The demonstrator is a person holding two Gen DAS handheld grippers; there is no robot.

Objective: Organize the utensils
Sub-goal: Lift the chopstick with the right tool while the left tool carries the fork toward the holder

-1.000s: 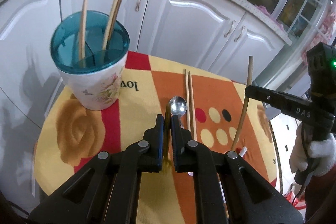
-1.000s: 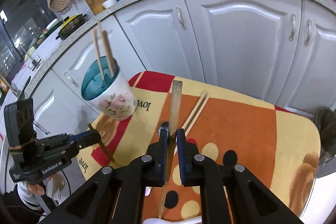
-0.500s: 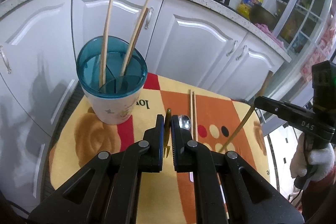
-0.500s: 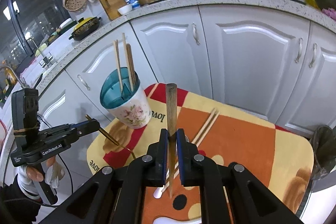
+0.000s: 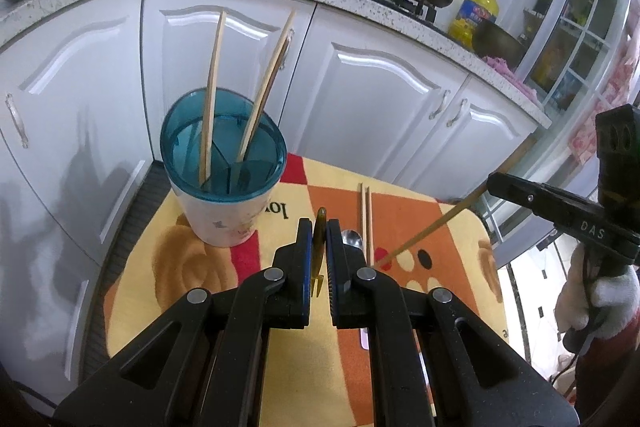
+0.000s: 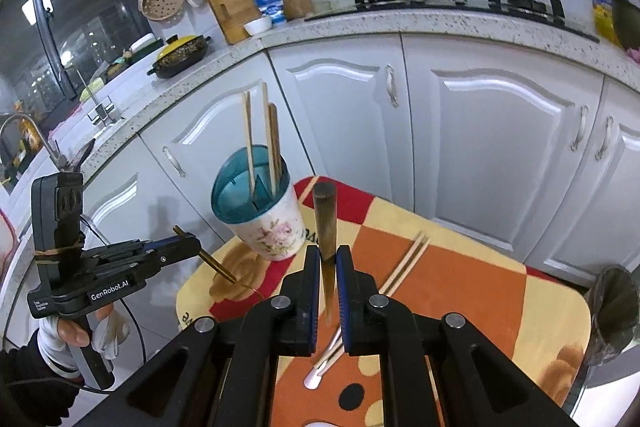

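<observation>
A floral cup with a teal divided insert (image 5: 222,183) stands at the table's far left and holds three wooden chopsticks (image 5: 211,95); it also shows in the right wrist view (image 6: 260,211). My left gripper (image 5: 319,231) is shut on a small brass fork (image 5: 319,255), held above the mat; it also shows in the right wrist view (image 6: 188,247). My right gripper (image 6: 328,259) is shut on a dark wooden chopstick (image 6: 326,227), held upright; the gripper shows in the left wrist view (image 5: 496,183). A pair of chopsticks (image 5: 366,219) and a metal spoon (image 5: 352,239) lie on the mat.
The small table carries an orange, yellow and red patterned mat (image 5: 420,227). White cabinet doors (image 5: 380,91) stand close behind it. A counter with stove, pans and an oil bottle (image 5: 474,11) runs above. A dark bin (image 6: 616,307) sits at the right.
Both grippers have risen and drawn back from the table with their utensils. The cup and the loose chopsticks and spoon have not moved.
</observation>
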